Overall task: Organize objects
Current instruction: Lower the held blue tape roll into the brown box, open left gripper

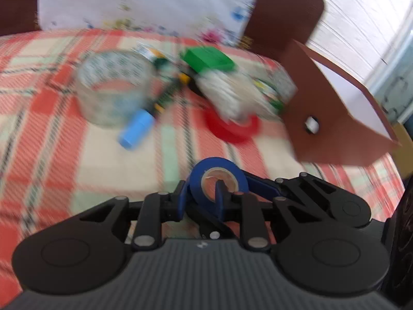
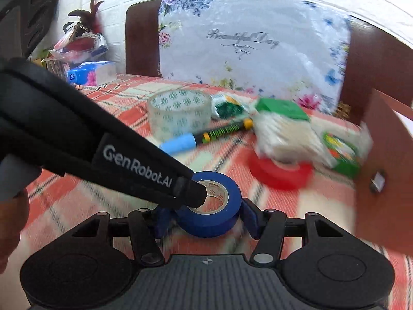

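Bed: I work over a bed (image 1: 38, 98) with a red and cream checked cover, not a surface. Everything lies on it.
Pillow: a white flowery pillow (image 2: 258, 51) leans on the dark headboard (image 2: 140, 41) at the far end.
Brown box: a brown box (image 1: 335, 129) stands open at my right. I think the things belong in there, so it sits close to the pile.
Clear tape: a big clear tape roll (image 2: 179, 115) stands on its edge side, well behind the blue one.
White bundle: a soft white bundle with a green top (image 2: 281, 129) rests partly on a red tape roll (image 2: 280, 175). It is blurry, so I cannot say what it is.
Marker: a marker with a light blue cap (image 2: 178, 143) lies just beside the clear tape.
Blue tape: the blue tape roll (image 2: 210, 206) is nearest to me, between both tools.
Left tool: my left tool (image 1: 200, 200) pinches the wall of the blue roll. One finger is inside the hole and one is outside, a good way to hold a ring.
Right tool: my right tool (image 2: 205, 221) is spread wide, one finger on each side of the roll. I cannot tell if they touch it.
My guess: the roll is going to the box or changing tools.
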`<state>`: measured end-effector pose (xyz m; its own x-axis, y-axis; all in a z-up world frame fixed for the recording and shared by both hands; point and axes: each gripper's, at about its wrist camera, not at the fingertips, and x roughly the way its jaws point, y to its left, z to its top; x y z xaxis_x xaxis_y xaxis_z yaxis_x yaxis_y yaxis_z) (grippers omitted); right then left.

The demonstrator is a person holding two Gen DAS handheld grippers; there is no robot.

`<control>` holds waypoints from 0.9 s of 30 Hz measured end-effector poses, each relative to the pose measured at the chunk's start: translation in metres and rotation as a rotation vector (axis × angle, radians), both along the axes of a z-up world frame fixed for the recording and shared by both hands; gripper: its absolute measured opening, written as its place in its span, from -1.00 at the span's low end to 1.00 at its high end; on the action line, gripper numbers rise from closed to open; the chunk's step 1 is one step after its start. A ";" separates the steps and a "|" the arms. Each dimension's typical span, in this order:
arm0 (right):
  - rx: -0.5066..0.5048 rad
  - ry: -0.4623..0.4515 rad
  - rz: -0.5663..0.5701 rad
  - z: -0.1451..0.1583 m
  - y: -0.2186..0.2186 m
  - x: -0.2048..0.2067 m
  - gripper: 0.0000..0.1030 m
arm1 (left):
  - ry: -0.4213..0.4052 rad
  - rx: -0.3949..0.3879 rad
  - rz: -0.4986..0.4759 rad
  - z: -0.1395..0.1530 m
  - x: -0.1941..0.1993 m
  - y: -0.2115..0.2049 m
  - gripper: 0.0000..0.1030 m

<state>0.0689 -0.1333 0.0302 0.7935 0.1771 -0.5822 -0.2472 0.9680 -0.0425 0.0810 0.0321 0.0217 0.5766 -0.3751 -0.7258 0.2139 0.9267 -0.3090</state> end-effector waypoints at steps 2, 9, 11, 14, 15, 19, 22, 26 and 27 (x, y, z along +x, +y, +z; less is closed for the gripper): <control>-0.010 -0.004 -0.024 0.002 -0.003 -0.022 0.07 | -0.002 0.002 -0.032 0.000 -0.013 -0.015 -0.52; -0.082 -0.210 -0.162 0.039 -0.040 -0.059 0.07 | -0.139 0.029 -0.159 0.047 -0.022 -0.076 -0.53; -0.098 -0.282 -0.214 0.056 -0.053 -0.063 0.08 | -0.207 0.029 -0.192 0.070 -0.017 -0.098 -0.53; -0.098 -0.356 -0.281 0.077 -0.078 -0.063 0.08 | -0.292 0.029 -0.246 0.094 -0.006 -0.131 -0.53; -0.099 -0.367 -0.300 0.080 -0.085 -0.061 0.08 | -0.313 0.028 -0.262 0.098 0.000 -0.141 -0.53; -0.061 -0.332 -0.338 0.078 -0.109 -0.043 0.08 | -0.322 0.043 -0.290 0.094 0.026 -0.173 -0.53; -0.036 -0.284 -0.343 0.069 -0.114 -0.027 0.08 | -0.291 0.068 -0.287 0.085 0.046 -0.186 -0.53; -0.008 -0.273 -0.316 0.058 -0.105 -0.017 0.07 | -0.267 0.098 -0.271 0.076 0.058 -0.190 -0.51; -0.010 -0.278 -0.312 0.056 -0.101 -0.018 0.08 | -0.266 0.111 -0.264 0.074 0.059 -0.190 -0.49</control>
